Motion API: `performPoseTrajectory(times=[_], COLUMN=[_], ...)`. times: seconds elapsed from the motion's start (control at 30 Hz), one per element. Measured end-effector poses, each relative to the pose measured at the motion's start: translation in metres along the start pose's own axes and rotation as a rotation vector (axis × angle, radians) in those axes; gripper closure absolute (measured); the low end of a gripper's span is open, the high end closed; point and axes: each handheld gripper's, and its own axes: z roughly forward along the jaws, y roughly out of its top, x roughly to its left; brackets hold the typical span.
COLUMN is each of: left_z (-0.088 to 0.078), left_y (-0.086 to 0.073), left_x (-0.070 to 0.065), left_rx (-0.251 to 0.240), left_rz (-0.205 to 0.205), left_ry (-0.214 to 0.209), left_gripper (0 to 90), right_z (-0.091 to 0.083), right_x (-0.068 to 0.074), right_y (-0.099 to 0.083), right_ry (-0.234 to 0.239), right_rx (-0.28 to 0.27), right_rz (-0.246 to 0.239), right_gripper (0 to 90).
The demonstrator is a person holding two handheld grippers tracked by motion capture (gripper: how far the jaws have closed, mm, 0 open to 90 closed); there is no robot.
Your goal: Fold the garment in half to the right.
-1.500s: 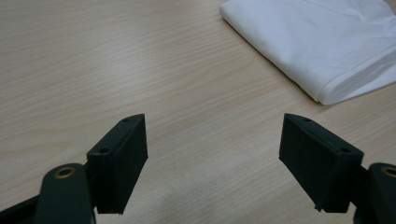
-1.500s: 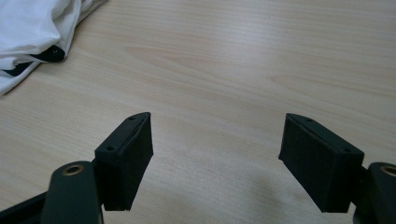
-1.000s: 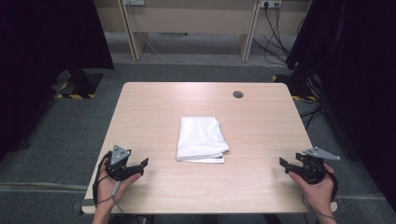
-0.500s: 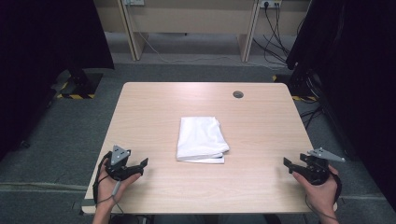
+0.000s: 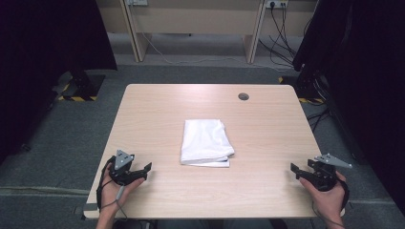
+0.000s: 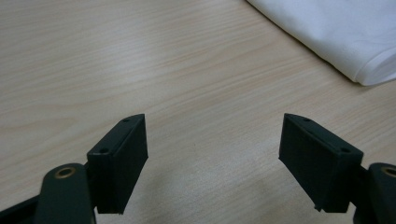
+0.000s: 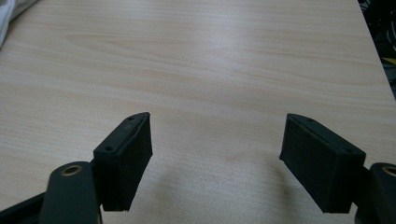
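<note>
A folded white cloth (image 5: 206, 142) lies in the middle of the wooden table (image 5: 267, 119). My left gripper (image 5: 143, 170) rests near the table's front left corner, held by a hand, jaws open and empty. In the left gripper view (image 6: 212, 154) the cloth's folded edge (image 6: 336, 32) shows at the upper right, well ahead of the jaws. My right gripper (image 5: 296, 171) sits near the front right corner, also open with nothing between its jaws. The right gripper view (image 7: 215, 154) has bare tabletop ahead and a sliver of the cloth (image 7: 8, 16) at the top left.
A round cable hole (image 5: 243, 96) is set in the table's far right part. Beyond the table stand desk legs (image 5: 133, 38) with cables on grey carpet. Dark curtains hang at both sides. The table's right edge (image 7: 373, 51) is close to my right gripper.
The right gripper has shifted slightly to the right along the front edge. The left gripper and the cloth have not moved.
</note>
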Motion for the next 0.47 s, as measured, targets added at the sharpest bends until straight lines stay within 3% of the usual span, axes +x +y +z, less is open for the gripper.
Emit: performPoseTrajectory(times=[0.47], left_z=[0.0004], left_y=[0.0003], left_x=[-0.0007], left_rx=[-0.007], left_rz=[0.004], left_ry=[0.001], left_gripper=[23.1], right_z=[0.0001], right_x=[-0.0003], right_y=[-0.0009], right_ry=[0.005], right_rx=[0.002], right_rz=[0.008], right_gripper=[24.6])
